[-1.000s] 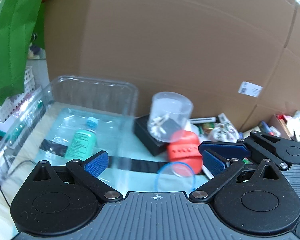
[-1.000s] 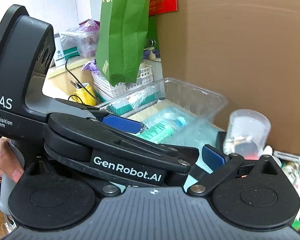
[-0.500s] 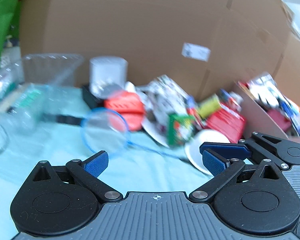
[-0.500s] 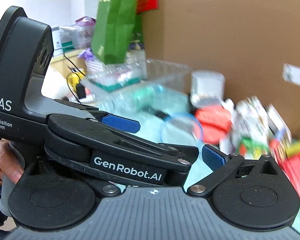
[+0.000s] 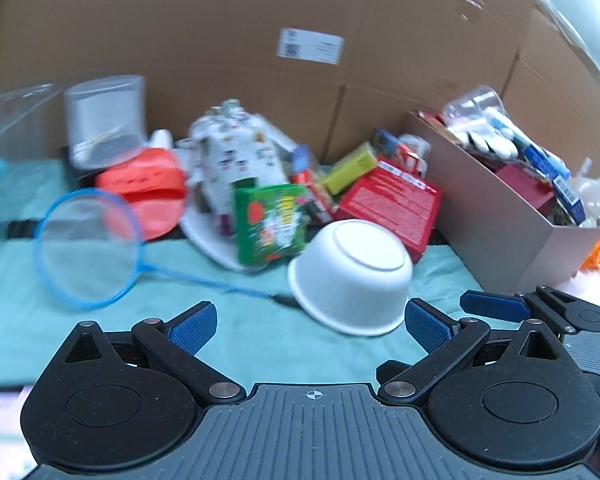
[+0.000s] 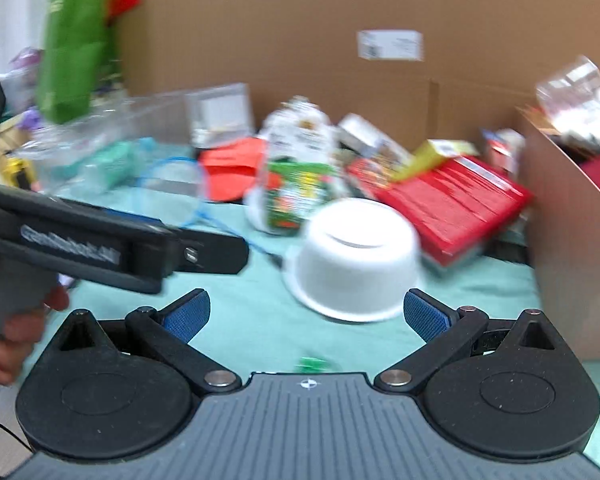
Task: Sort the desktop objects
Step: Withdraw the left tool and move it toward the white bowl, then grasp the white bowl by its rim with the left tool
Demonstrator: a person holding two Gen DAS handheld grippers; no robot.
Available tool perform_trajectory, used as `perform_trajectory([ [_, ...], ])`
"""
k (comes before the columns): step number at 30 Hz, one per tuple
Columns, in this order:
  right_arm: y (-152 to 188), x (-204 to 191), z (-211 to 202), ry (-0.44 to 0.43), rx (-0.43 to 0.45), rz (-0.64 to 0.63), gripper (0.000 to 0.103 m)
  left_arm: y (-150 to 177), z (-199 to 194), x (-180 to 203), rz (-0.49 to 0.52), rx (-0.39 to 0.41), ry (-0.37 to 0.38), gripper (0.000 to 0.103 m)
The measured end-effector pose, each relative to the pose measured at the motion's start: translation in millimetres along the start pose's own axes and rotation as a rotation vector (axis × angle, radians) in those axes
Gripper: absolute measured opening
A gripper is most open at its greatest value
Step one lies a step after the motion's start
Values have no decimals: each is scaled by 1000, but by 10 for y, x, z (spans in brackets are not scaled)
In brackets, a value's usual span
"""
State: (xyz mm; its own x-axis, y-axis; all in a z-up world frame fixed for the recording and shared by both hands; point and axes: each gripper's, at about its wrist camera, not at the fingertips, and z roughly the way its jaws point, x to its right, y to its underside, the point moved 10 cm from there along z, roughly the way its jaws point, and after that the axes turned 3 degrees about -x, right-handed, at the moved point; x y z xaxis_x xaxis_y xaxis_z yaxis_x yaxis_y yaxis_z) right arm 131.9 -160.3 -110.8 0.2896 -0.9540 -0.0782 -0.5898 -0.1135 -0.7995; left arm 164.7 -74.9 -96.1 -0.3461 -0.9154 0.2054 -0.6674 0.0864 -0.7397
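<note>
A white bowl (image 5: 352,276) lies upside down on the teal cloth (image 5: 260,340), just beyond my open, empty left gripper (image 5: 312,326). It also shows in the right wrist view (image 6: 354,264), ahead of my open, empty right gripper (image 6: 306,316). Behind it lies a pile: a green box (image 5: 270,224), a red box (image 5: 392,204), an orange object (image 5: 148,188), a patterned white bag (image 5: 236,152). A blue hand net (image 5: 88,248) lies to the left. The left gripper's body (image 6: 112,248) crosses the right wrist view.
A cardboard box (image 5: 496,216) full of items stands at the right. A clear round tub (image 5: 106,120) and a clear plastic bin (image 6: 100,140) holding a green bottle stand at the left. A large cardboard wall (image 5: 260,20) closes the back.
Both views have swung right, from the clear bin with the green bottle to the pile and the white bowl. Both grippers have stayed open.
</note>
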Motion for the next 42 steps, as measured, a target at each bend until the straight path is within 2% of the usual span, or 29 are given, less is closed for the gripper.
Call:
perform_trajectory([
  [5, 54, 252, 157, 6, -15, 45, 103, -79, 410, 131, 31, -42, 42, 103],
  [12, 44, 375, 445, 4, -54, 24, 103, -101, 757, 276, 97, -87, 107, 103],
  [17, 2, 389, 599, -45, -55, 17, 103, -137, 861, 314, 137, -101, 141, 103],
  [22, -29, 323, 670, -120, -72, -9, 103, -167, 996, 289, 130, -134, 166, 103],
  [29, -35, 298, 758, -75, -106, -75, 103, -184, 1041, 281, 149, -120, 194, 103],
  [36, -55, 292, 750, -61, -100, -56, 103, -187, 1011, 279, 122, -110, 164, 100],
  [38, -51, 271, 706, -65, -93, -44, 98, -166, 958, 284, 118, -106, 163, 99],
  [42, -47, 182, 619, -58, -92, -77, 98, -121, 840, 289, 107, -95, 166, 98],
])
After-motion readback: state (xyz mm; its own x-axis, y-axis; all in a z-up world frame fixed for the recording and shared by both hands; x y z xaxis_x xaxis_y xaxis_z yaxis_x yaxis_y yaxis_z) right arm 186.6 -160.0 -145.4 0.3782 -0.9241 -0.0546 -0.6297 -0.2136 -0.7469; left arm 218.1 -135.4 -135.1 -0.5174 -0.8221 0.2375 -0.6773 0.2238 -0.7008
